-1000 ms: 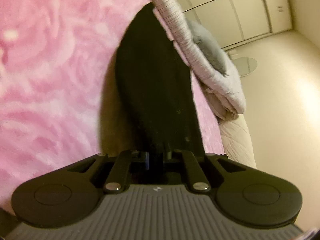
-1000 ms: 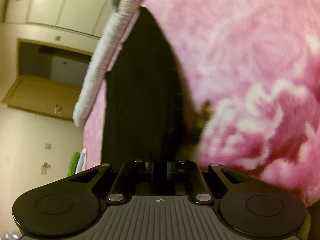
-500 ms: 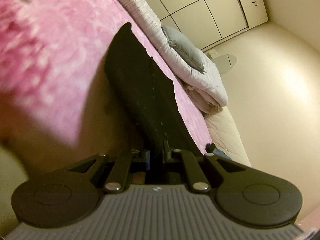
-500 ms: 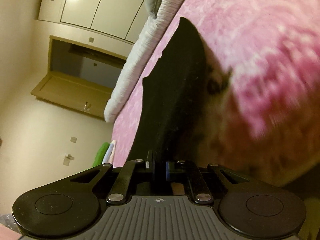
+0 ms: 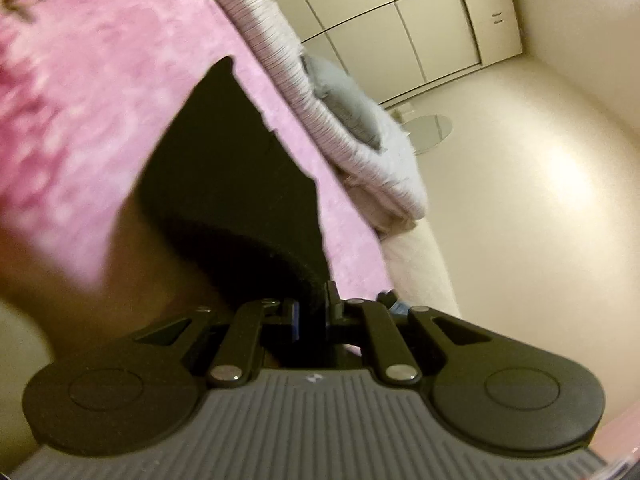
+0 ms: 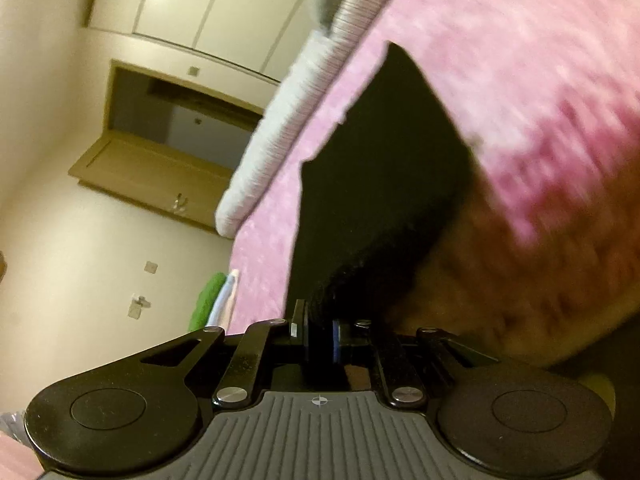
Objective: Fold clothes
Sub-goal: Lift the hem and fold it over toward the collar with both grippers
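Pink plush floral bedspread [image 5: 100,92] fills most of both views, blurred with motion; a rolled white ribbed quilt [image 5: 280,60] and a grey pillow [image 5: 344,96] run along its far edge, cream wardrobe doors [image 5: 432,28] behind. The black knit garment [image 5: 224,168] lies out along the bedspread ahead of me, its near hem lifted off the bed and running back into both tongs. A second ago the cloth hung narrow and straight from low over the bed; now both views have tipped up, more room shows, and the garment looks broader with a thick rolled edge sagging toward me. I judge the near hem is being carried up and over, a fold in progress, far end staying down. Left tongs [image 5: 313,312] narrow, pinched on the hem. Right tongs [image 6: 320,338] likewise narrow, clamped on the same edge [image 6: 384,184]. Small green cloth [image 6: 206,296] at the bed's corner.
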`<state>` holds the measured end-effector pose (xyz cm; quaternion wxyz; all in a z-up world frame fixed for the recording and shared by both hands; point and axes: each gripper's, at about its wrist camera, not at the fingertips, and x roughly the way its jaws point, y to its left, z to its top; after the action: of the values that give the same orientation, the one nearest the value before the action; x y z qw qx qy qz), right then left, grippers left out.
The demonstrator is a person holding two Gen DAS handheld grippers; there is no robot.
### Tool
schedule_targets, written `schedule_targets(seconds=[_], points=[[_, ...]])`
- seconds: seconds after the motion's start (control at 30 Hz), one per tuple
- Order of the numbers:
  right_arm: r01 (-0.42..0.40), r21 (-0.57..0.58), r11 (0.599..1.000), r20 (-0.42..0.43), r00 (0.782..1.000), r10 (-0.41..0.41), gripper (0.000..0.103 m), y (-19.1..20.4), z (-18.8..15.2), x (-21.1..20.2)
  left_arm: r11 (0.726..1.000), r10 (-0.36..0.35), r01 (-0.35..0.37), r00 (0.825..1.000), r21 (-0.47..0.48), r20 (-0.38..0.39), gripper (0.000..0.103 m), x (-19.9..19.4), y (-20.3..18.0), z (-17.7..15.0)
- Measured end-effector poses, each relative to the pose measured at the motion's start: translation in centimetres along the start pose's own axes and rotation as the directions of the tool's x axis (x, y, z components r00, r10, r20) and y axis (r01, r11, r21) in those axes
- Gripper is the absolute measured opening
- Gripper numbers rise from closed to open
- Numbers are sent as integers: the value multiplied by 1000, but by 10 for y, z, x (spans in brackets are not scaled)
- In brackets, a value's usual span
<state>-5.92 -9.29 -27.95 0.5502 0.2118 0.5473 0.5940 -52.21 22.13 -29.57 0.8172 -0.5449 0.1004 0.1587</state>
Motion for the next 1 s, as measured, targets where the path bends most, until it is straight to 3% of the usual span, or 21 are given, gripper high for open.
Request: schedule_targets(seconds=[0.17, 0.3, 0.33, 0.4, 0.47, 0.57, 0.67, 0.73, 0.87, 1.0], points=[[13, -7, 1000, 37, 999, -13, 10, 26, 68, 39, 1000, -24, 23, 1000, 13, 12, 9, 31, -21, 52], [89, 30, 996, 59, 994, -91, 12, 22, 130, 96, 998, 68, -69, 997, -15, -27, 15, 97, -1, 98], [111, 50, 993, 58, 992, -114, 17, 18, 144, 113, 996, 91, -92, 995, -21, -37, 18, 113, 4, 110], [202, 95, 975, 54, 977, -207, 40, -4, 166, 138, 987, 150, -154, 986, -43, -78, 28, 142, 16, 129], [293, 99, 951, 65, 952, -300, 48, -16, 177, 149, 983, 178, -180, 982, -23, -64, 30, 149, 27, 138], [311, 40, 949, 69, 947, -313, 53, -28, 185, 153, 976, 216, -215, 975, 30, -51, 44, 149, 38, 146], [330, -64, 942, 73, 943, -325, 53, -35, 186, 151, 965, 251, -246, 967, 95, -40, 44, 145, 46, 151], [365, -191, 911, 61, 931, -360, 53, -34, 183, 155, 954, 274, -267, 961, 138, -32, 44, 142, 51, 155], [379, -393, 838, 24, 915, -403, 53, -32, 173, 176, 928, 291, -253, 951, 274, -104, 44, 158, 46, 144], [359, -457, 814, -10, 913, -408, 53, -39, 170, 200, 908, 308, -252, 943, 334, -126, 43, 172, 45, 136]])
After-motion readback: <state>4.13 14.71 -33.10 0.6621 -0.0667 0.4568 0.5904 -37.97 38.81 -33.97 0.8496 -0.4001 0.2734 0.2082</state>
